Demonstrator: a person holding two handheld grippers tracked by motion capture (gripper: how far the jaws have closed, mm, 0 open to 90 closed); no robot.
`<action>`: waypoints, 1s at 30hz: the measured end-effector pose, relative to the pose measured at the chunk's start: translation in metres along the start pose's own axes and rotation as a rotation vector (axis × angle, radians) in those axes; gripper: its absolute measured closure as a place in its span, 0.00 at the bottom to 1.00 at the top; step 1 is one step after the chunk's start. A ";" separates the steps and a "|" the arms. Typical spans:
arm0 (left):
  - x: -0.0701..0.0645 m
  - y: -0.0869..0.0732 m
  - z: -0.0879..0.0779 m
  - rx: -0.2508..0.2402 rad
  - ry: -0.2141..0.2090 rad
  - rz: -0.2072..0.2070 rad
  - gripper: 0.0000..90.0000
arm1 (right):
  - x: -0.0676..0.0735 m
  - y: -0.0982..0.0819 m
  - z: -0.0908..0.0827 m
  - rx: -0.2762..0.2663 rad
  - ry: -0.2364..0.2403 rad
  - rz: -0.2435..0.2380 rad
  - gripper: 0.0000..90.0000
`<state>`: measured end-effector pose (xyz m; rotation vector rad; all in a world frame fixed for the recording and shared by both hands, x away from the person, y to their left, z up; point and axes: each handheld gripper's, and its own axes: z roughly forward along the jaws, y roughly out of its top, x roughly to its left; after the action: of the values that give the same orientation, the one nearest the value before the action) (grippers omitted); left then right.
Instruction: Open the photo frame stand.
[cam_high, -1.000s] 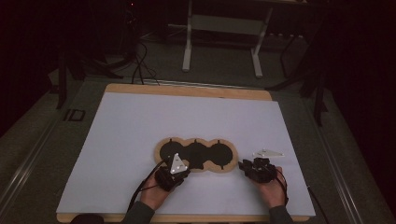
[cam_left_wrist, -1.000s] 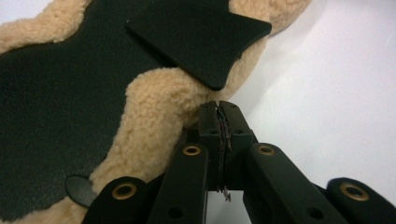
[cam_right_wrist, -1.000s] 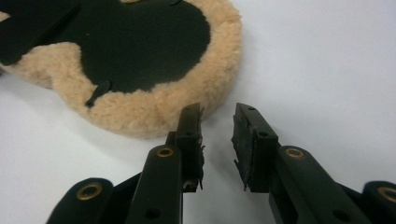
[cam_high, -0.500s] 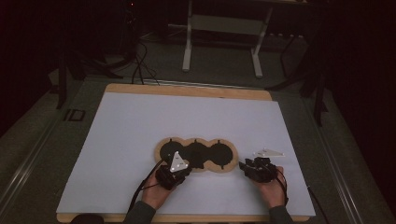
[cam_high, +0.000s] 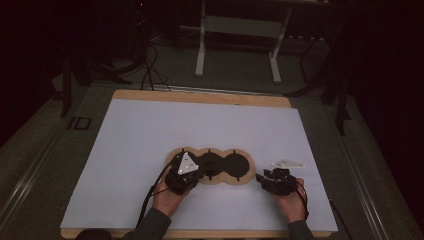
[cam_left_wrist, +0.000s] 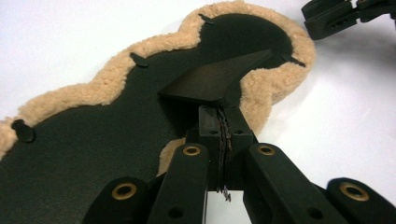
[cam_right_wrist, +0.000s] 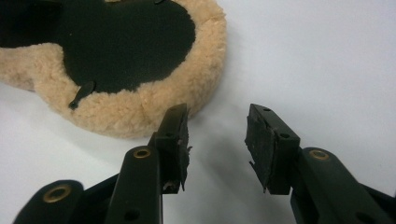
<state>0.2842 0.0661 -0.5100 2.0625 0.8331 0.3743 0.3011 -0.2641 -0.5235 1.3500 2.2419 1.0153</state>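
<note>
Down at the near edge, the left gripper (cam_left_wrist: 223, 140) is clenched on a black flap (cam_left_wrist: 219, 79) of the fleece pad (cam_high: 210, 166), lifting it off the pad's dark face. Its partner, the right gripper (cam_right_wrist: 217, 135), has just been opening — jaws apart, nothing between them, just beside the pad's woolly rim. Both sit on a white sheet (cam_high: 150, 130) over a wooden board (cam_high: 200, 97) — beyond it, dark floor, cables (cam_high: 147, 65) and a grey stand (cam_high: 237, 40).

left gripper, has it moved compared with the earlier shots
No. The left gripper sits at the same near-left edge of the fleece pad, shut on its black flap.
</note>
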 end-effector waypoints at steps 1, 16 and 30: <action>0.000 0.000 0.000 0.009 -0.001 0.003 0.99 | 0.000 0.000 0.000 -0.001 0.000 0.000 0.64; -0.014 -0.002 -0.010 -0.008 -0.034 0.115 0.89 | 0.000 0.000 0.000 -0.005 0.016 0.003 0.64; -0.019 0.013 -0.012 -0.074 0.047 0.206 0.53 | -0.002 0.000 -0.002 -0.013 0.006 0.015 0.63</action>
<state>0.2693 0.0555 -0.4921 2.0823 0.6259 0.5592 0.3008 -0.2667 -0.5228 1.3617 2.2289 1.0394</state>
